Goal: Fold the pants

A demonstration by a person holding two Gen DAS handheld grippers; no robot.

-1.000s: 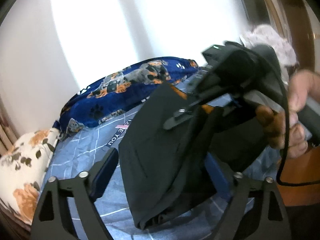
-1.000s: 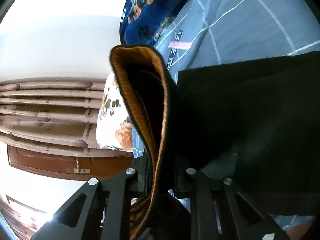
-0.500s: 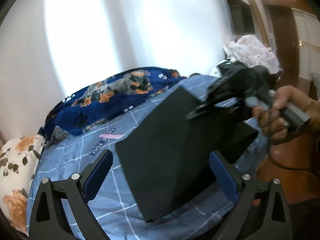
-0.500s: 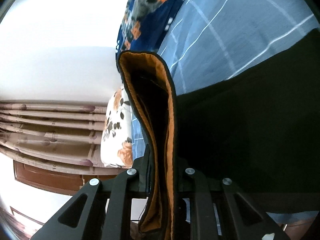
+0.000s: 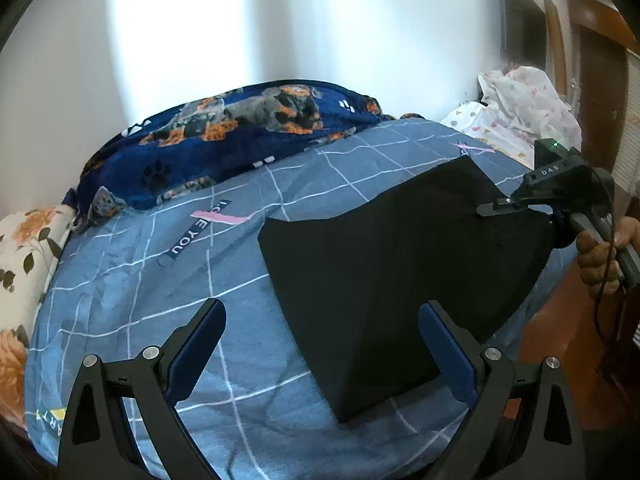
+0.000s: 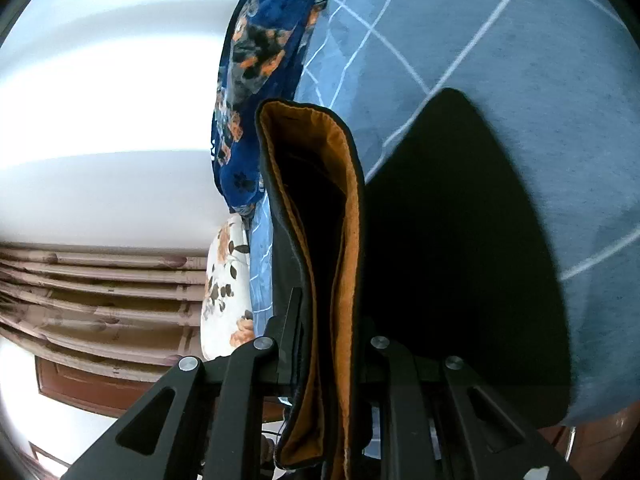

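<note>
Folded black fabric pants (image 5: pixel 400 280) lie on the blue grid-patterned bedsheet (image 5: pixel 200 280) — right gripper (image 6: pixel 320 344) clamps 1 orange-lined edge; left gripper (image 5: pixel 320 344) jaws stand open, empty.

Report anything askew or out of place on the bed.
The folded black pants lie skewed across the blue sheet, with one corner overhanging the bed's edge. The right gripper is clamped on that end, where the orange lining shows.
</note>
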